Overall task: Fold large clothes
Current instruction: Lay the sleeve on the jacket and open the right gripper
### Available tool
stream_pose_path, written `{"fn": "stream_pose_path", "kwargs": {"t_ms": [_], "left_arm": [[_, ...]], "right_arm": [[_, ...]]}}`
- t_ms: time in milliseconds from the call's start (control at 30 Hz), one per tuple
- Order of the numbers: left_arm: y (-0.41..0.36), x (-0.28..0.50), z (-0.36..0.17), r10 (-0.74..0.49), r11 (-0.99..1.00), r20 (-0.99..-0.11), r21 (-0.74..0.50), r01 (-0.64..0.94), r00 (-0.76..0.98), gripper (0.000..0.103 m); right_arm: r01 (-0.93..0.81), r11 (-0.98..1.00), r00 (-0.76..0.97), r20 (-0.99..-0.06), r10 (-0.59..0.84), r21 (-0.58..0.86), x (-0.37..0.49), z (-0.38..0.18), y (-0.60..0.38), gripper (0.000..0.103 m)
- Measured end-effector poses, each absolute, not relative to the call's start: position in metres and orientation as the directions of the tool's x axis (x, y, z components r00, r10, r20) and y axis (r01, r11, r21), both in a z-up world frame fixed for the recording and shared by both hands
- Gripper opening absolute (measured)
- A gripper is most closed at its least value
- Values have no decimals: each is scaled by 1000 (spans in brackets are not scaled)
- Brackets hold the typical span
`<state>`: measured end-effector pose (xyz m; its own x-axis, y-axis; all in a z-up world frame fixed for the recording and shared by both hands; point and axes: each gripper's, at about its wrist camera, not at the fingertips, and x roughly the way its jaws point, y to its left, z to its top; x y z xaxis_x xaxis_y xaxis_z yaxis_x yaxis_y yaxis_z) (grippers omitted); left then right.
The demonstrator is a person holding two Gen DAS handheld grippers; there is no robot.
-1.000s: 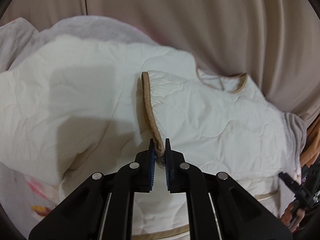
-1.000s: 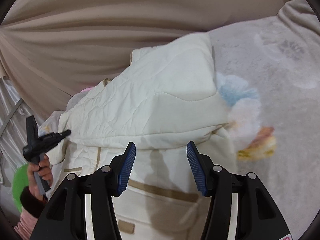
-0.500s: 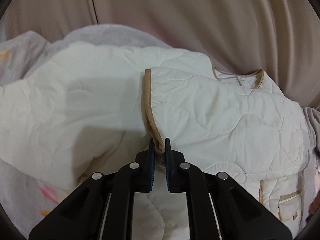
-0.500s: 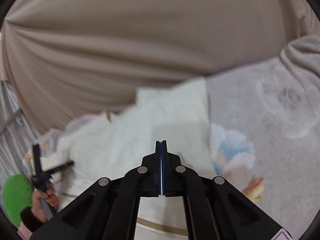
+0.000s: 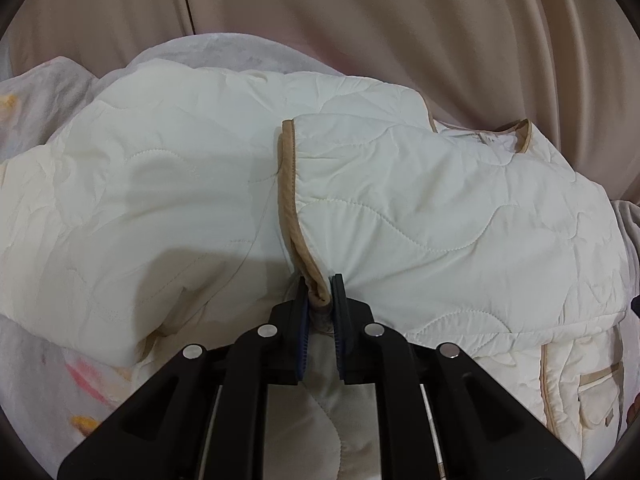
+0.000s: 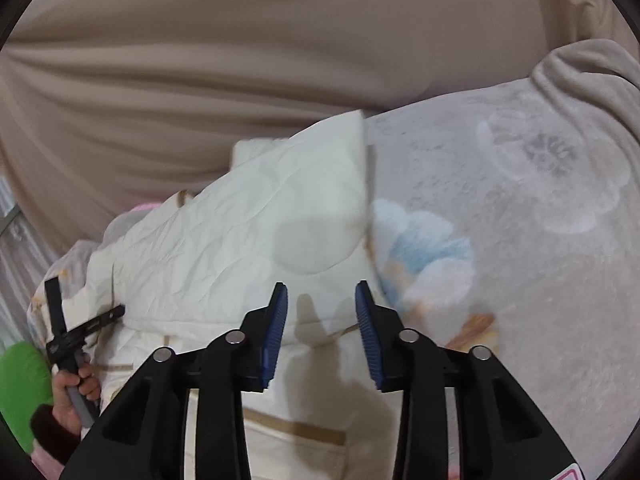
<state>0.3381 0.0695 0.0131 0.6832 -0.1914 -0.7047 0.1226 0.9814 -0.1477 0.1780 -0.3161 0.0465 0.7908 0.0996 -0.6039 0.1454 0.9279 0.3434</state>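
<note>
A cream quilted jacket [image 5: 420, 208] with tan trim lies spread on a bed. My left gripper [image 5: 320, 292] is shut on the tan-trimmed front edge [image 5: 289, 184] of the jacket, which runs away from the jaws. In the right wrist view the same jacket [image 6: 248, 232] lies folded over, with a tan-edged pocket [image 6: 296, 428] below. My right gripper [image 6: 321, 312] is open and empty, just above the jacket's right side. The left gripper shows in the right wrist view [image 6: 80, 332], held by a hand.
A grey floral blanket [image 6: 500, 240] covers the bed to the right. A beige curtain [image 5: 360, 20] hangs behind. A green object [image 6: 20, 392] sits at the far left of the right wrist view.
My right gripper shut half a second ago and has opened again over the jacket. My left gripper stays shut on the trim and has swung its view slightly left.
</note>
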Motion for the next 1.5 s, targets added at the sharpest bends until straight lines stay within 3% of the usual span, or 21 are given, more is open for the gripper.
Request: {"fn": "stream_pose_path", "kwargs": {"t_ms": [67,100,167,400,767,967,1067,1133,1233,1367,1500], "left_arm": [[73,336,12,-194,981,-706,-150,124,681,11],[72,336,12,-192,981,-706,-146,124,681,11],[71,336,11,-182,983,-707,-134,124,683,11],[67,334,10,-164,986,-698,-108,124,698,11],[66,332,9,-159,987,-695,-101,124,701,12],[63,332,9,-144,989,-695,-79,124,704,12],[65,333,8,-152,988,-695,-91,124,703,12],[67,333,8,-160,987,-694,-101,126,702,14],[65,333,8,-162,987,-694,-96,133,701,16],[69,330,14,-162,987,-689,-106,122,707,18],[93,321,61,-193,978,-628,-189,93,754,25]], "right_arm": [[162,964,741,-672,22,210,188,34,-301,22],[175,975,698,-715,-22,141,195,23,-295,14],[196,979,624,-778,-79,58,204,3,-293,12],[193,978,674,-714,-191,-79,199,37,-264,12],[214,972,668,-712,-217,-96,190,47,-260,12],[170,984,754,-637,-159,-44,180,81,-255,12],[166,981,707,-681,-189,-101,208,61,-252,12],[196,973,643,-733,-220,-120,222,28,-266,6],[191,981,635,-757,-156,-41,221,0,-291,5],[197,979,629,-759,-165,-49,219,30,-285,9],[114,992,701,-703,-117,-51,235,78,-265,9]]}}
